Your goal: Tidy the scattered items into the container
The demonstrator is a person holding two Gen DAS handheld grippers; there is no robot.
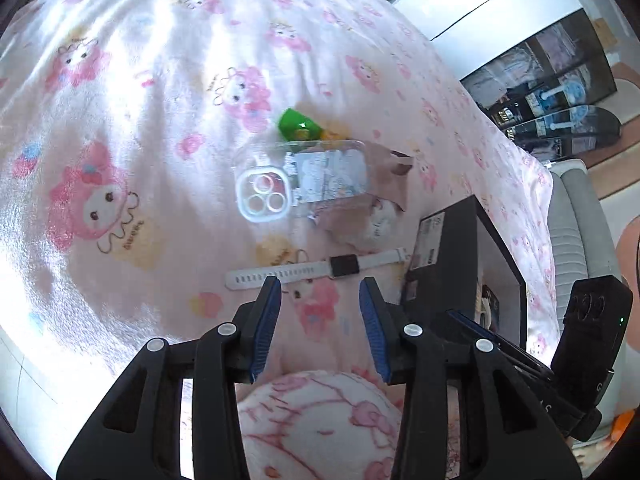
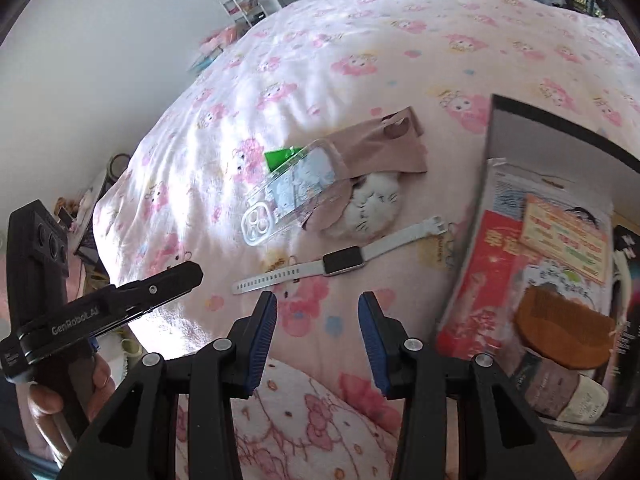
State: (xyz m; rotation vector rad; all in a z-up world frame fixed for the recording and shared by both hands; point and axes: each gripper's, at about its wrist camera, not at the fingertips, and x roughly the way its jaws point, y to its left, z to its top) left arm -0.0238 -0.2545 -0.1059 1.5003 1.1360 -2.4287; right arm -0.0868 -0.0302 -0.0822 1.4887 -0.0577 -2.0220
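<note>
Both of my hand-held grippers hang over the bed (image 1: 120, 80) with their jaws spread and nothing between them: the left hand-held gripper (image 1: 320, 292) and the right hand-held gripper (image 2: 318, 306) each point down at the white watch (image 2: 340, 262), which lies flat on the pink blanket just ahead of the fingertips. Beyond it the clear phone case (image 1: 300, 180) rests partly on a beige sock (image 2: 380, 148), with a small green item (image 1: 298, 126) tucked at its far edge and a white furry thing (image 2: 372, 208), perhaps a plush, though the blur leaves me unsure. The black box (image 2: 560, 148) sits to the right, already holding packets and a wooden comb (image 2: 564, 332). My worry is the watch: its thin strap lies flush on soft bedding, so the pads may pinch blanket along with it, or catch one strap end and let the watch swing and slip. With both grippers converging on one spot, they could also knock together.
</note>
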